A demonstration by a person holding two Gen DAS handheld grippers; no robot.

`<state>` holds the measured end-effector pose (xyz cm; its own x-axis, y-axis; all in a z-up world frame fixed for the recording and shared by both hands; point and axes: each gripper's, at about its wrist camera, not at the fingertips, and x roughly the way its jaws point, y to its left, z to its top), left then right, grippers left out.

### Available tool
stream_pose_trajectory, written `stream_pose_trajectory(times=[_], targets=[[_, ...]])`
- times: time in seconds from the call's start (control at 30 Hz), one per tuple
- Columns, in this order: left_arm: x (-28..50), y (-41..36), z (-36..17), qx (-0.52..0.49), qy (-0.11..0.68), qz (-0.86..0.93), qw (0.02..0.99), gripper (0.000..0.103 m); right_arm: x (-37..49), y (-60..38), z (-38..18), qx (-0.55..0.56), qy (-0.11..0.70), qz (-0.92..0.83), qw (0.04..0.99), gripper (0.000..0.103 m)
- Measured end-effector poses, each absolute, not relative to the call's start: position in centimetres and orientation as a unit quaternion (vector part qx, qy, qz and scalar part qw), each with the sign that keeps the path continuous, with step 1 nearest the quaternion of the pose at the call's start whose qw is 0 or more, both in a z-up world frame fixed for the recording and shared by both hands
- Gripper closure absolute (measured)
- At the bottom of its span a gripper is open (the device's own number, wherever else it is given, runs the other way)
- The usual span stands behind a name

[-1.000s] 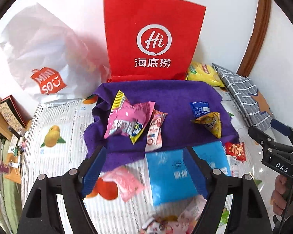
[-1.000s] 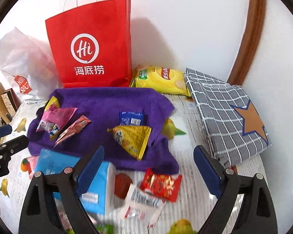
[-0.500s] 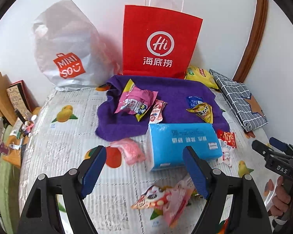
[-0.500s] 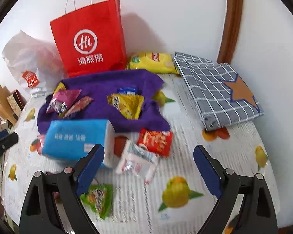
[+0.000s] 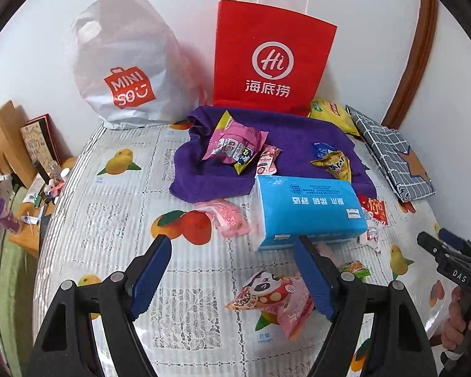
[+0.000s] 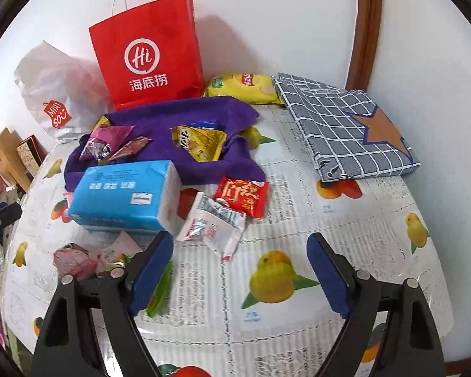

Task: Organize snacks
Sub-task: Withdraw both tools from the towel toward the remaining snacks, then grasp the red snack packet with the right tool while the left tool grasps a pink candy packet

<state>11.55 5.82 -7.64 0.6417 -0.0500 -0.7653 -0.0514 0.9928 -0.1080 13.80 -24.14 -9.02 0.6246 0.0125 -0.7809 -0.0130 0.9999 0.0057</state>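
Snacks (image 5: 235, 152) scattered; yellow packet (image 6: 201, 143) tip points toward camera.

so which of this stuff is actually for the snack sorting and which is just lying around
For the job: yellow triangular snack, red snack packet, pink snack packs, panda snack bag, chips bag, purple cloth.

Just lying about: blue tissue pack, checked folded bag, Miniso bag.
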Motion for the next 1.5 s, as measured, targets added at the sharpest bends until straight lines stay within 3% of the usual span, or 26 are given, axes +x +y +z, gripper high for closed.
stream_pose_trajectory(times=[0.13, 0.53, 0.7, 1.27, 1.33, 1.4, 1.5], targets=[[12.0, 6.3, -8.2, -0.069, 0.423, 0.002, 0.904, 0.024, 14.2, -25.1, -10.0, 0.016, 0.443, 0.007, 0.897, 0.022], [15.0, 8.4, -10.8, -0.088, 0.449, 0.012, 0.889, 0.024, 18.3, -24.9, -13.8, 0.036, 0.461, 0.022, 0.886, 0.021], [16.2, 9.3, -11.6, -0.094, 0.457, 0.020, 0.884, 0.025, 20.7, -25.2, -14.8, 0.049, 0.463, 0.021, 0.885, 0.029], [19.1, 11.9, -13.4, -0.110, 0.476, 0.050, 0.871, 0.024, 26.7, -24.1, -18.6, 0.030, 0.485, -0.003, 0.874, 0.036], [19.1, 12.2, -13.5, -0.112, 0.477, 0.051, 0.871, 0.024, 26.7, -23.6, -18.8, 0.003, 0.482, -0.008, 0.876, 0.040], [18.8, 12.4, -13.5, -0.112, 0.477, 0.054, 0.870, 0.024, 26.4, -23.3, -18.7, -0.006, 0.475, 0.002, 0.880, 0.052], [18.4, 12.6, -13.6, -0.114, 0.479, 0.053, 0.869, 0.024, 26.1, -23.4, -18.4, 0.001, 0.478, 0.010, 0.878, 0.055]])
